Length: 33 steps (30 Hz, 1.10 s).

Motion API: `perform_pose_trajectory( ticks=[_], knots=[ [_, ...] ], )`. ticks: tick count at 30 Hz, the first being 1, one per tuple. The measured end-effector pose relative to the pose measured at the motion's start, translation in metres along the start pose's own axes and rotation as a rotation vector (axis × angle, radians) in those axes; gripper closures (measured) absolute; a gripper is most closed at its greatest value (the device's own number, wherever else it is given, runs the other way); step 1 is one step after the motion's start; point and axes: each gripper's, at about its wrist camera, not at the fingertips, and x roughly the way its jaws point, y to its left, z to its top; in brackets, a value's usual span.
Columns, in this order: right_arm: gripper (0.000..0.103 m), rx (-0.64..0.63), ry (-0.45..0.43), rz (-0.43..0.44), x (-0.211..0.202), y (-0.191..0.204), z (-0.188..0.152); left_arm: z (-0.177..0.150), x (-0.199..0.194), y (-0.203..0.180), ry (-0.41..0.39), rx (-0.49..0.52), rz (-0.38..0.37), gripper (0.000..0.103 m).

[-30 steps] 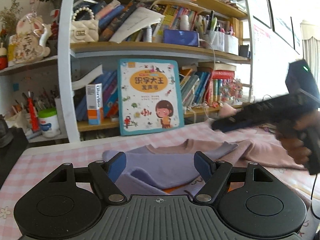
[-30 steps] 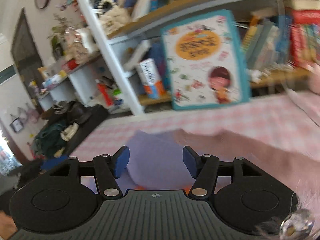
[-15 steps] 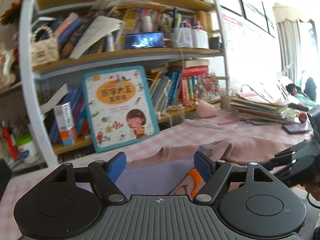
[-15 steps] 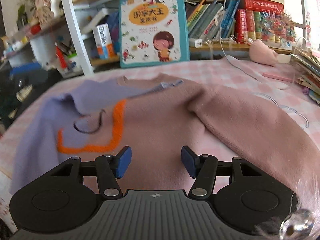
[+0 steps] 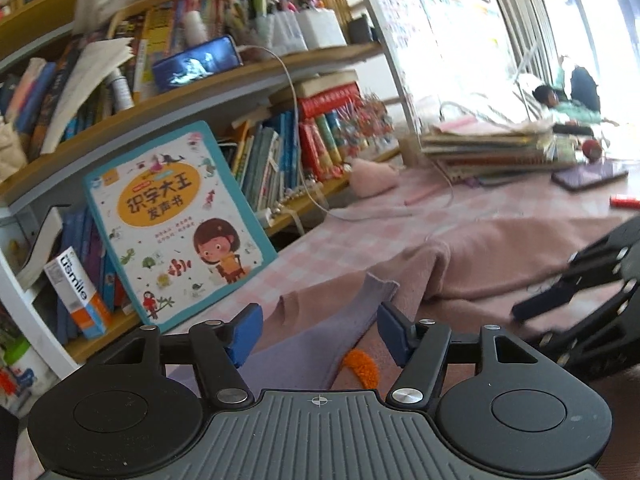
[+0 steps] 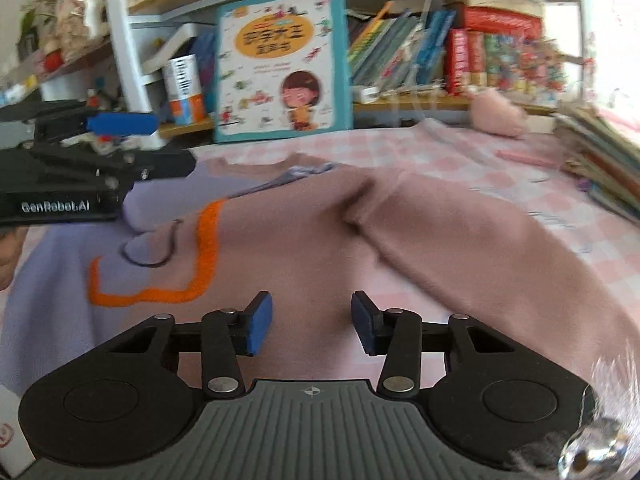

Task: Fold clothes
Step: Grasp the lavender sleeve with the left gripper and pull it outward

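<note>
Both grippers closing above a sweater spread on the table

The right gripper has its blue-padded jaws narrowing, apart above the soft pink and lilac knit sweater with an orange outline, gripping nothing. The left gripper is also closing, its jaws astride the lilac edge without pressing it. The sweater lies flat on the pink checked tablecloth; behind it a teal-edged children's picture book leans on the wooden bookshelf.

left gripper swung right over the sweater, jaws narrowing, right gripper lowered, closing
</note>
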Motion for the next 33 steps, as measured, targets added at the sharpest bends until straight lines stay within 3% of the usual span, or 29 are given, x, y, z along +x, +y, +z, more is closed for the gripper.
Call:
perform_pose_trajectory(
  ticks=[3, 7, 13, 21, 26, 33],
  knots=[
    [0.062, -0.007, 0.017, -0.036, -0.001, -0.005, -0.003, 0.000, 0.005, -0.005, 0.006, 0.024, -0.003, 0.039],
    [0.062, 0.038, 0.050, -0.014, 0.003, -0.009, -0.011, 0.000, 0.006, -0.009, 0.009, 0.032, -0.009, 0.038],
    [0.065, -0.028, 0.044, -0.037, 0.004, 0.003, -0.013, 0.005, -0.003, -0.010, -0.019, 0.041, 0.005, 0.038],
    [0.083, -0.053, 0.045, -0.018, 0.003, 0.008, -0.012, 0.023, -0.009, -0.007, -0.093, 0.022, 0.029, 0.038],
    [0.092, -0.056, 0.046, -0.004, -0.004, 0.009, -0.009, 0.018, 0.006, -0.010, -0.048, 0.039, 0.045, 0.038],
    [0.093, -0.063, 0.065, 0.010, -0.015, 0.013, -0.017, -0.003, 0.027, -0.009, 0.065, 0.056, 0.052, 0.038]
  ],
)
